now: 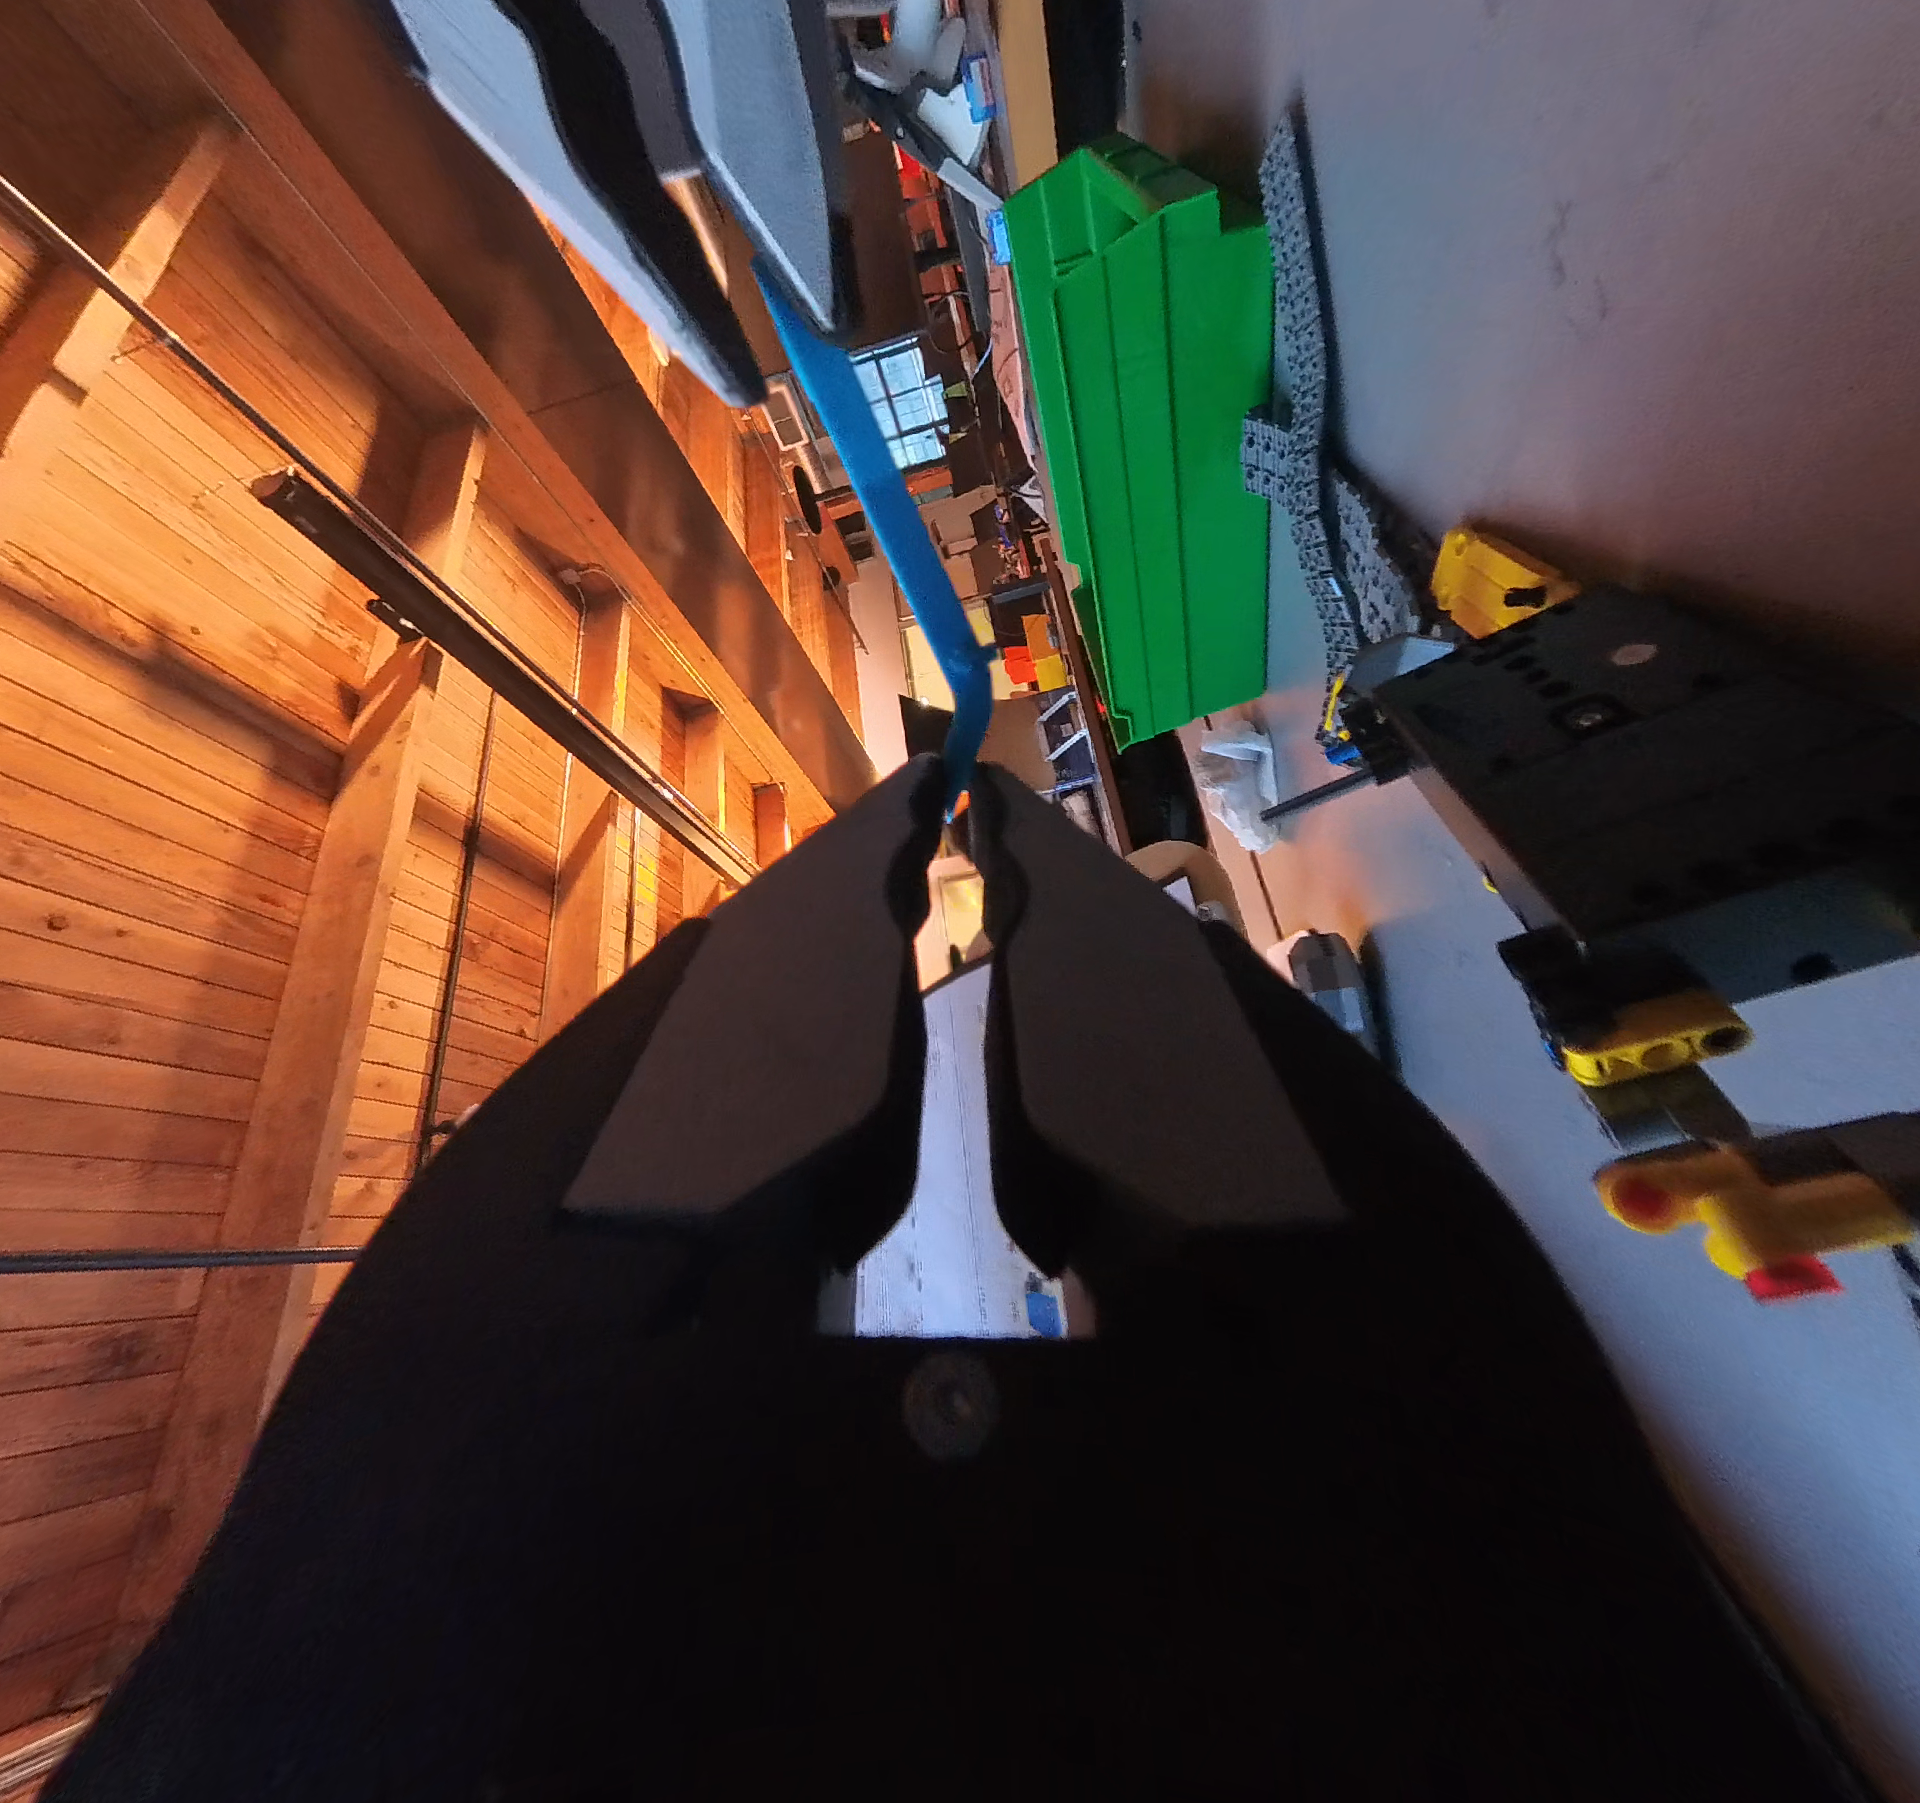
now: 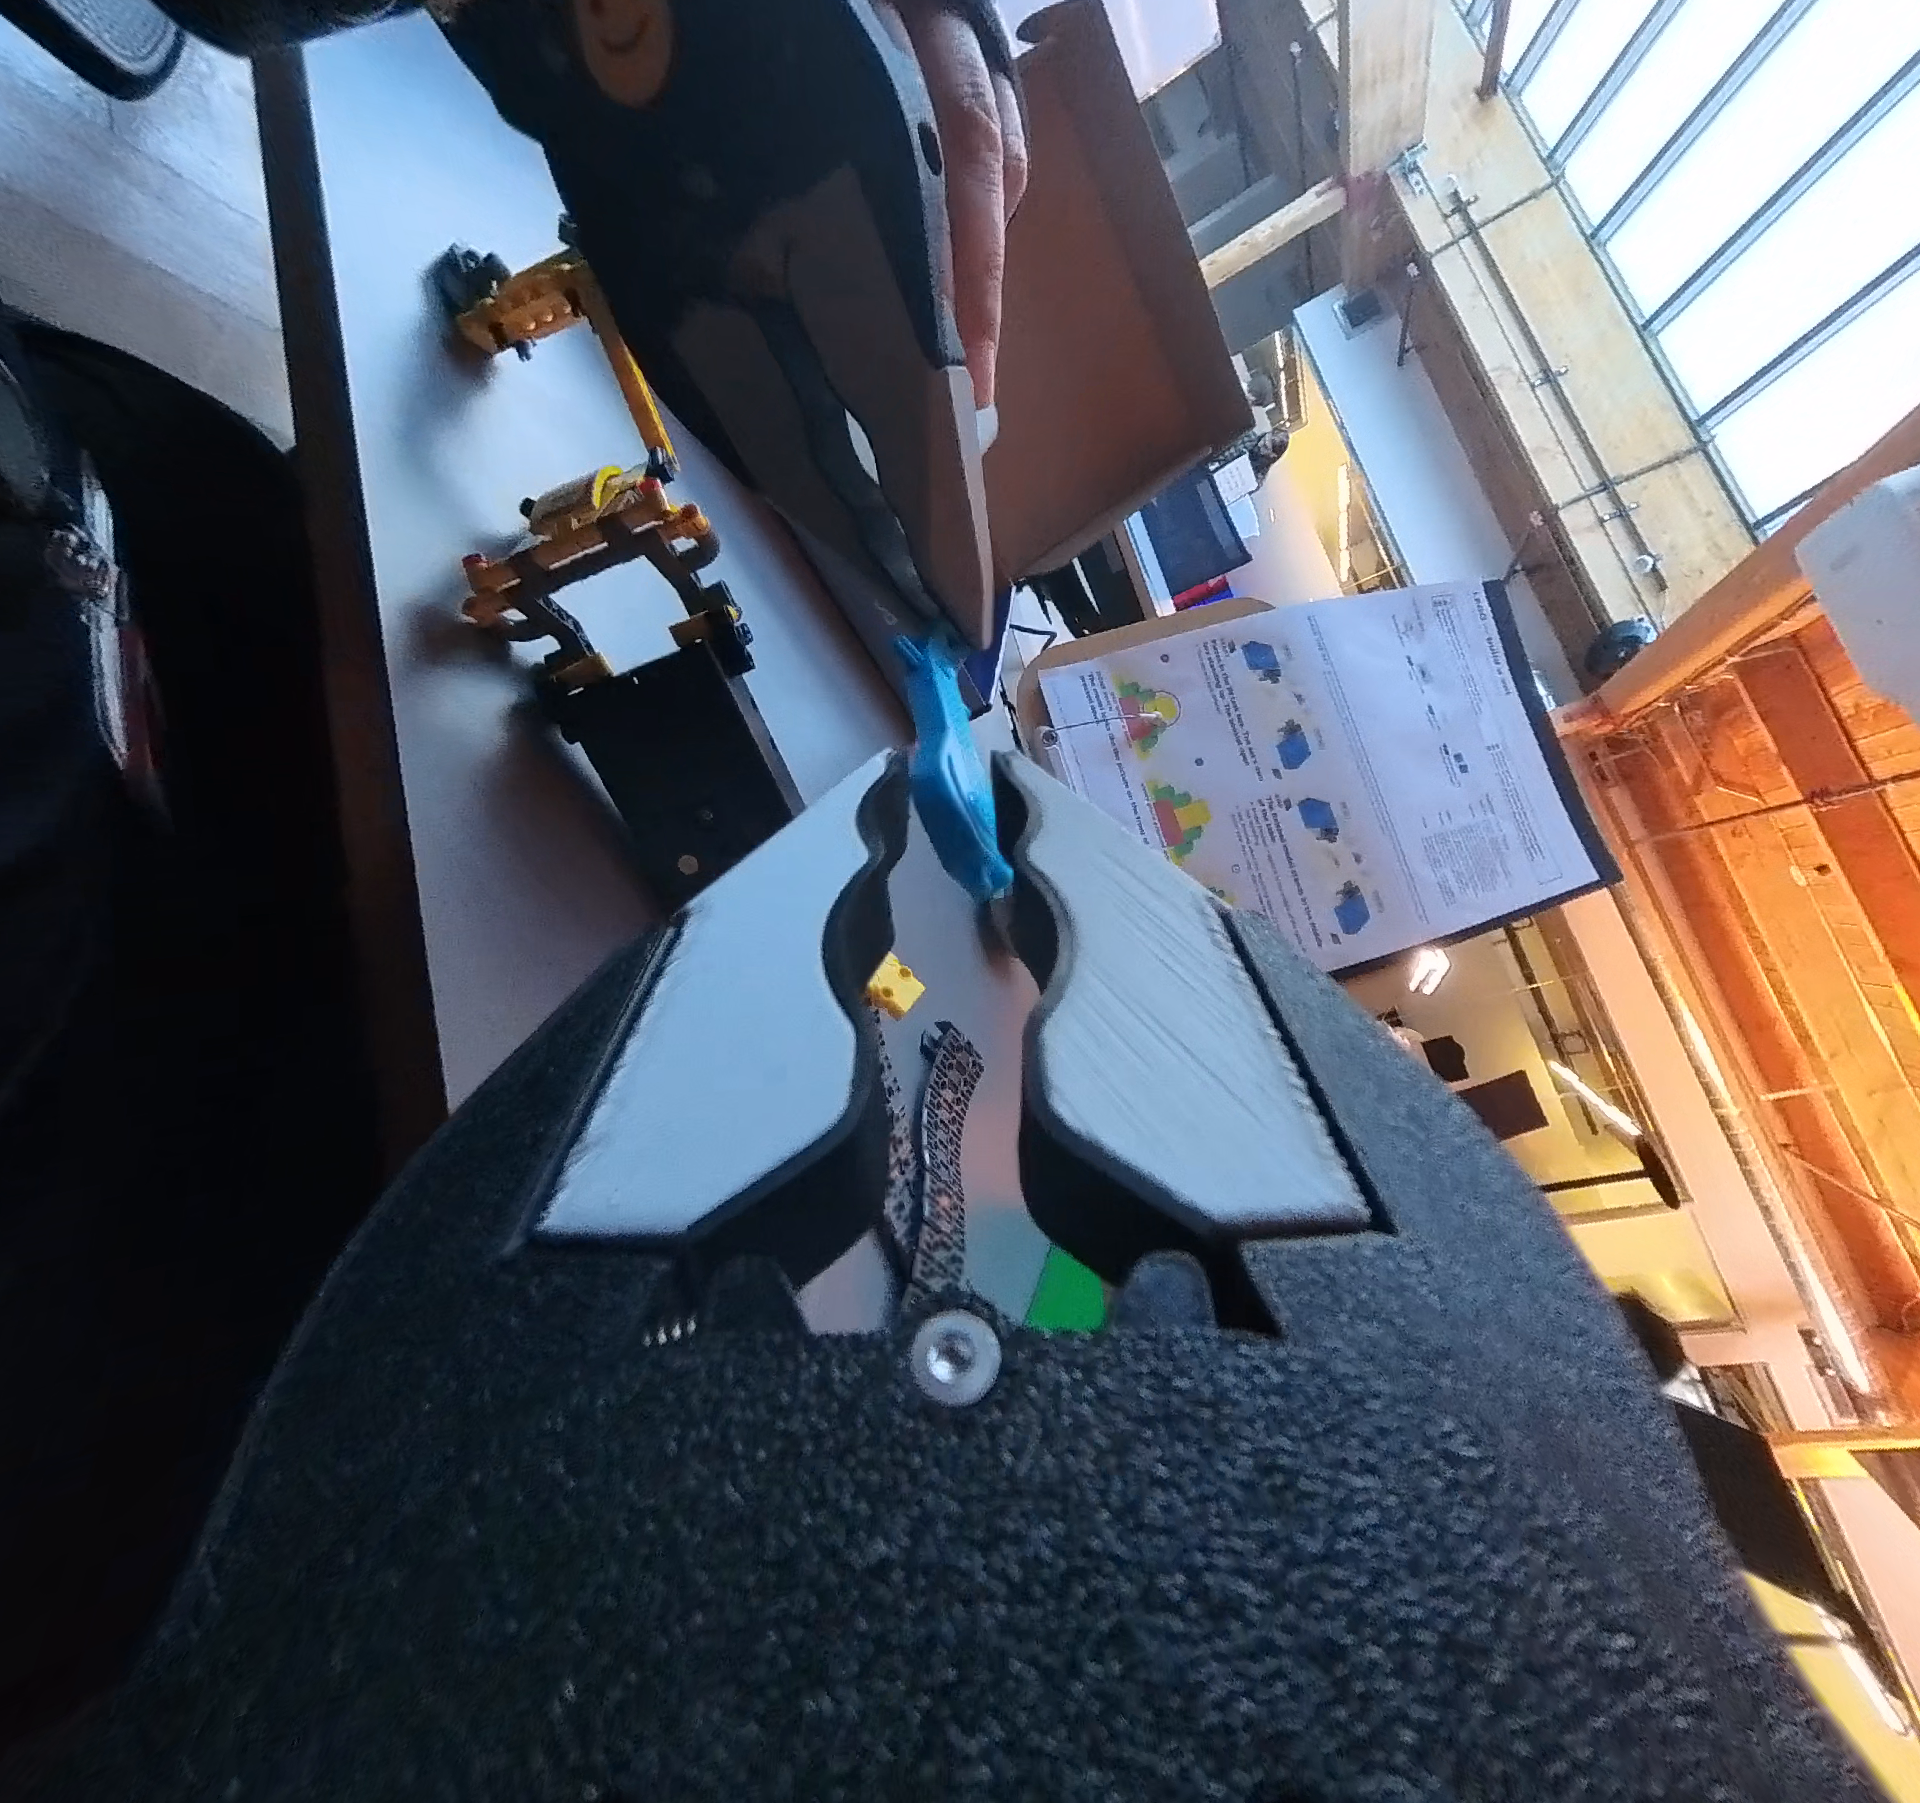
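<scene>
A long, thin, bent blue plastic piece (image 1: 894, 527) spans between my two grippers above the table. My left gripper (image 1: 961, 792) is shut on one narrow end of it. In the right wrist view the same blue piece (image 2: 951, 787) sits between my right gripper's pads (image 2: 951, 818), which press on its wider end. The left gripper (image 2: 956, 626), held in a person's hand (image 2: 966, 143), pinches the far end there. The right gripper (image 1: 800, 299) shows at the top of the left wrist view, where the blue piece runs into it.
On the white table (image 1: 1558, 195) stand a green bin (image 1: 1143, 423), grey track links (image 1: 1320, 465) and a black and yellow brick-built model (image 1: 1621, 745). The right wrist view shows the black model (image 2: 665, 745), a yellow brick (image 2: 896, 986) and a printed sheet on a clipboard (image 2: 1320, 777). My right fingertips sit around 6 cm from my left ones.
</scene>
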